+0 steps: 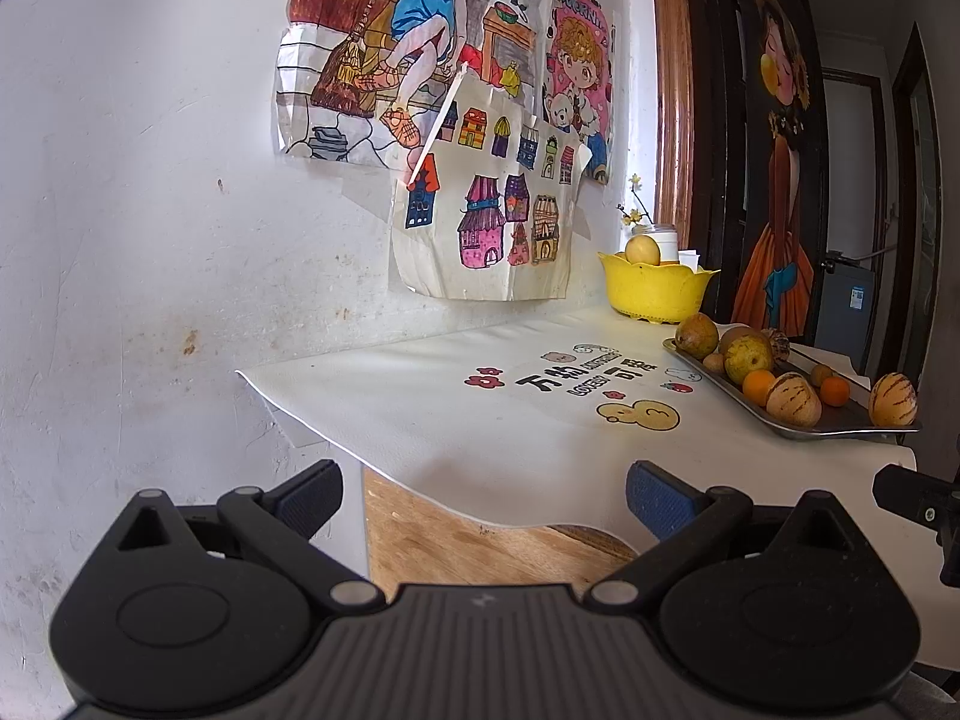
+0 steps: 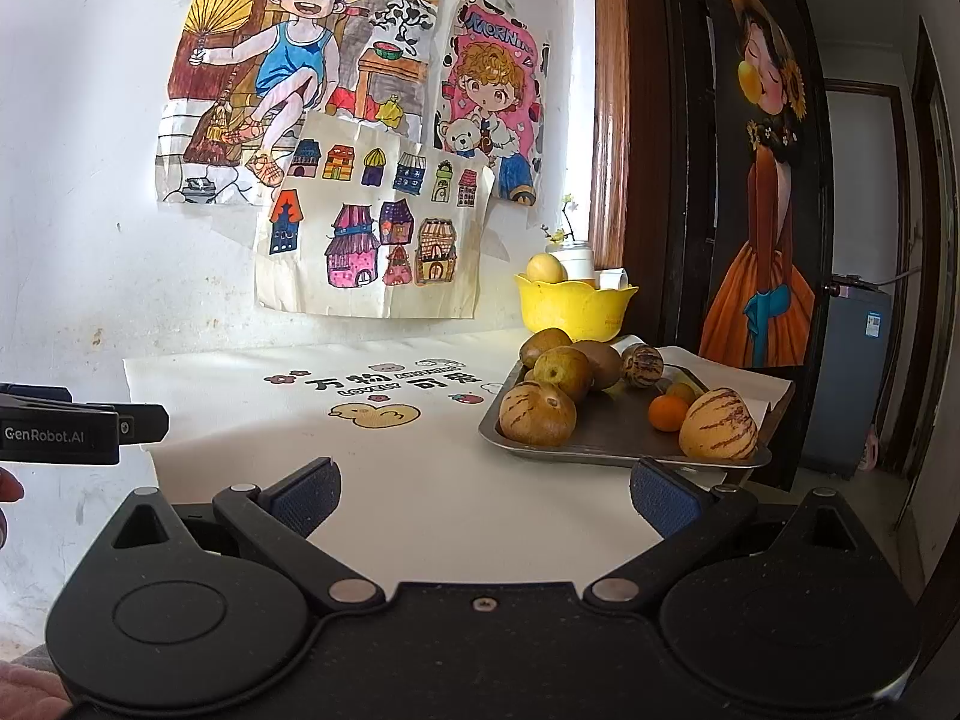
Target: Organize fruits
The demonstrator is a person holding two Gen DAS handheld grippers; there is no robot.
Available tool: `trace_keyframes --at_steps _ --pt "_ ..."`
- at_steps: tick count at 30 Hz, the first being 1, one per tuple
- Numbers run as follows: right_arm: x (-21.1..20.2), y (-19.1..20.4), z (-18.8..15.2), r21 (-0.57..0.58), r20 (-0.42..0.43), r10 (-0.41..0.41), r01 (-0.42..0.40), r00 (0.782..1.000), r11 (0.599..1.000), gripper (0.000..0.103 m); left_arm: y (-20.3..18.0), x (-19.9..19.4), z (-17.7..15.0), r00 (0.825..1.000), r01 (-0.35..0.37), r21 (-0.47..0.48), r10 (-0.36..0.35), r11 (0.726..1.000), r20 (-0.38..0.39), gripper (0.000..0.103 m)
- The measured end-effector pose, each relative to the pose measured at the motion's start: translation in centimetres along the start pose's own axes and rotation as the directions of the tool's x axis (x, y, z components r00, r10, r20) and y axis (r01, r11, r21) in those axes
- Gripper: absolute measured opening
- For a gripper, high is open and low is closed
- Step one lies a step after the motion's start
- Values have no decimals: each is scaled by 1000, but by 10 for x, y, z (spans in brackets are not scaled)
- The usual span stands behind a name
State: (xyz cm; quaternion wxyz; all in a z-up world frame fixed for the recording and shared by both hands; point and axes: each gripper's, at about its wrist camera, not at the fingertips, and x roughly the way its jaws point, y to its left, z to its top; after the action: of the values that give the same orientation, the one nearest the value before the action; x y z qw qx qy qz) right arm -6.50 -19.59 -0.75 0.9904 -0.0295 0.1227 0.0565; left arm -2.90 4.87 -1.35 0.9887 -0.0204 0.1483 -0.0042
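Observation:
A metal tray (image 2: 600, 450) (image 1: 840, 429) on the table's right side holds several fruits: striped melons (image 2: 718, 423) (image 1: 793, 399), green-brown pears (image 2: 561, 371) (image 1: 748, 357), small oranges (image 2: 668, 411) (image 1: 759, 387). A yellow bowl (image 2: 573, 305) (image 1: 654, 291) behind the tray holds a yellow fruit (image 2: 545, 269) (image 1: 642, 250). My left gripper (image 1: 483, 495) is open and empty, near the table's left front corner. My right gripper (image 2: 483, 492) is open and empty, just in front of the tray. The left gripper's body (image 2: 78, 426) shows at the left of the right wrist view.
A white printed mat (image 2: 372, 396) (image 1: 540, 396) covers the wooden table (image 1: 480, 546). Children's drawings (image 2: 366, 240) hang on the wall behind. A white jar with a flower sprig (image 2: 573, 258) stands behind the bowl. A dark painted door (image 2: 762, 210) is at right.

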Motion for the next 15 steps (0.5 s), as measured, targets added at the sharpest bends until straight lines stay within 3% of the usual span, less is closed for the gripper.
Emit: trace_keyframes --at_steps 6,11,15 --pt "0 0 0 0 0 -1 1 1000 1000 103 0 -1 0 1000 2 2 -2 1000 -2 103" --pt "0 0 0 0 1 0 0 1000 1000 103 -2 -2 -1 999 -49 15 49 999 -15 103" --pt "0 0 0 0 0 0 0 1000 1000 103 -2 -3 0 999 -50 11 50 999 -9 103"
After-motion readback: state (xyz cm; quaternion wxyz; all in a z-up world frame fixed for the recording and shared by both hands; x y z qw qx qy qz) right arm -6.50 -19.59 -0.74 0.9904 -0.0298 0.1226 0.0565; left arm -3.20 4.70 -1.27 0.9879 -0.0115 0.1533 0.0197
